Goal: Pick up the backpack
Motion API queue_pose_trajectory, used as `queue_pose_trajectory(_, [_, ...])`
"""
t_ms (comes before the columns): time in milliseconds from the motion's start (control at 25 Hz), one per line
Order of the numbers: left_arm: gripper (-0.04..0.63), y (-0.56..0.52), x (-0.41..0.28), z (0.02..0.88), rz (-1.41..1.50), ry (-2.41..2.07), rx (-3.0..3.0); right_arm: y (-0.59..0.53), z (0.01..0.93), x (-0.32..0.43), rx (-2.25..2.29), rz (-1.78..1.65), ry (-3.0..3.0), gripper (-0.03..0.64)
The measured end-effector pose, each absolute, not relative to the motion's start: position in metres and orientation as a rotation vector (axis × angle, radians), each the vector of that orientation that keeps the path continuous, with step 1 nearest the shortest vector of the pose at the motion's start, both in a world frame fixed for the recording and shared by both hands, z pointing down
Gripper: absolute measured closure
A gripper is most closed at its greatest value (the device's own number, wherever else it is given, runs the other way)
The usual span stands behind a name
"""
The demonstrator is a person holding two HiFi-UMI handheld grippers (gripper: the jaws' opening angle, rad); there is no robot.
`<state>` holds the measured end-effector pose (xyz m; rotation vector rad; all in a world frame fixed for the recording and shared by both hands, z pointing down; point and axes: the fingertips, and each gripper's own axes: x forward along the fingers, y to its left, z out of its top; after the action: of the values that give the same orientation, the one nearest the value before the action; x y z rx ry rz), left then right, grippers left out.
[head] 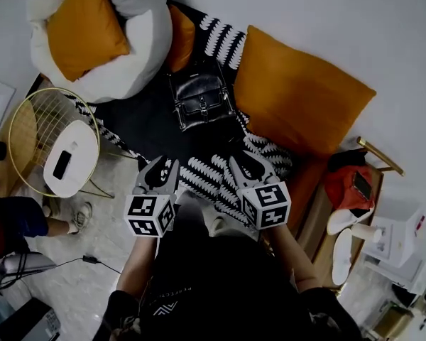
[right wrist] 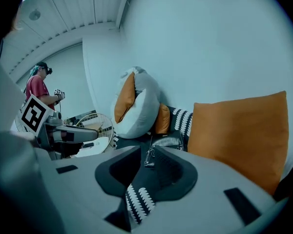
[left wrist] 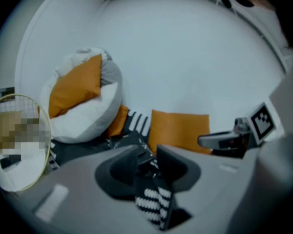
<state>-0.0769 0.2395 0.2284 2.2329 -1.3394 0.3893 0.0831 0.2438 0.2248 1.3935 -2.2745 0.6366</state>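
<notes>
The black leather backpack (head: 201, 101) stands upright on a sofa draped with a black-and-white patterned throw (head: 206, 176), between a white beanbag and a big orange cushion. My left gripper (head: 158, 170) and right gripper (head: 247, 165) hover side by side over the sofa's front edge, short of the backpack and apart from it. In the left gripper view the jaws (left wrist: 149, 152) stand slightly apart with nothing between them, and the backpack (left wrist: 136, 141) lies beyond. In the right gripper view the jaws (right wrist: 146, 152) show a narrow empty gap aimed at the backpack (right wrist: 168, 141).
A large orange cushion (head: 298, 94) leans right of the backpack, and a white beanbag (head: 99, 34) with an orange pillow sits to its left. A round wire side table (head: 53, 144) stands at left. A low shelf (head: 351, 190) with clutter is at right. Another person (right wrist: 39, 89) stands far off.
</notes>
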Motion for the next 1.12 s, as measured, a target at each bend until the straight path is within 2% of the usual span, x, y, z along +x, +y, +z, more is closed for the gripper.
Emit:
queue_pose_trajectory(400, [0.430,0.134,-0.094,0.292,0.455,-1.268,2.193,0.143,0.275,0.063,1.361,0.634,-2.183,0.482])
queue_pose_trajectory(800, [0.428,0.075,-0.111,0.344,0.541,-1.209,2.141,0.065,0.308,0.058,1.440,0.653,-2.095,0.471])
queue_pose_trajectory(1120, [0.422,0.037,-0.100,0.384,0.529,-1.214,2.080,0.022,0.350,0.068,1.371,0.630,-2.082,0.446])
